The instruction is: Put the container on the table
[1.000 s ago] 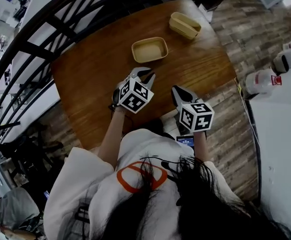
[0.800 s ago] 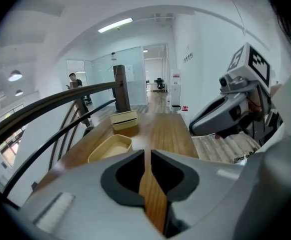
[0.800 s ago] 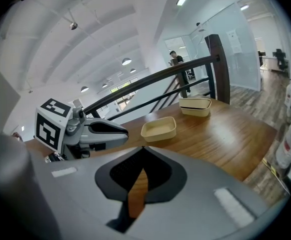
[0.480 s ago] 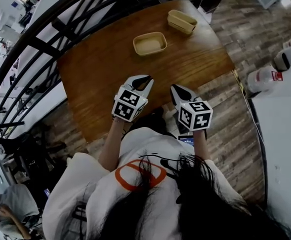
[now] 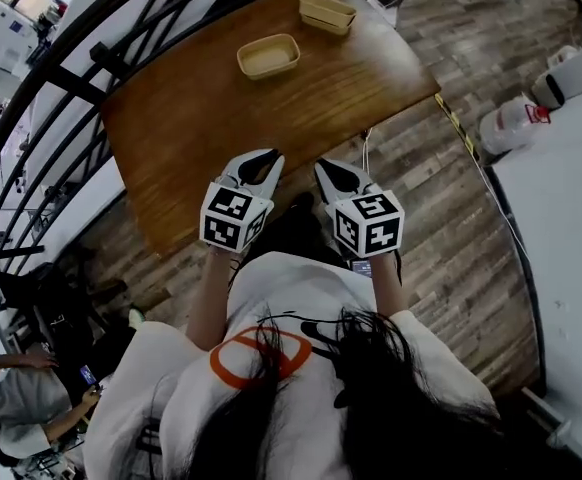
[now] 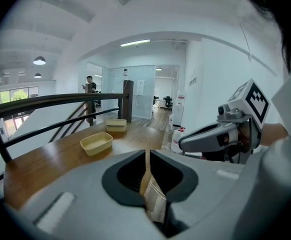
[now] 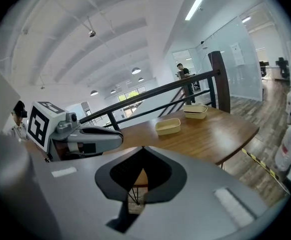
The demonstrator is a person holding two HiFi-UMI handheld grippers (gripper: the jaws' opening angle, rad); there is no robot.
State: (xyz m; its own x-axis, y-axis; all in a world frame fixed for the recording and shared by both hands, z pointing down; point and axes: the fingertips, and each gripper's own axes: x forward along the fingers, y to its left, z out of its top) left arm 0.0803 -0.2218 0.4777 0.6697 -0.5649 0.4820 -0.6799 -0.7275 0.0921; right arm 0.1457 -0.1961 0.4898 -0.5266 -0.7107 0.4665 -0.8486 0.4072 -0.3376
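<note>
An open beige container sits on the wooden table, toward its far side. A stack of similar containers stands at the far corner. My left gripper and right gripper hover side by side at the near edge of the table, well short of both. Both are shut and hold nothing. The left gripper view shows the single container and the stack beyond its own jaws. In the right gripper view the container and the stack lie ahead of the jaws.
A black railing runs along the table's left and far sides. White jugs stand on the plank floor to the right, beside a white counter. A person sits at the lower left.
Both grippers have drawn back from over the table to its near edge, closer to my body. The containers have not moved on the table.
</note>
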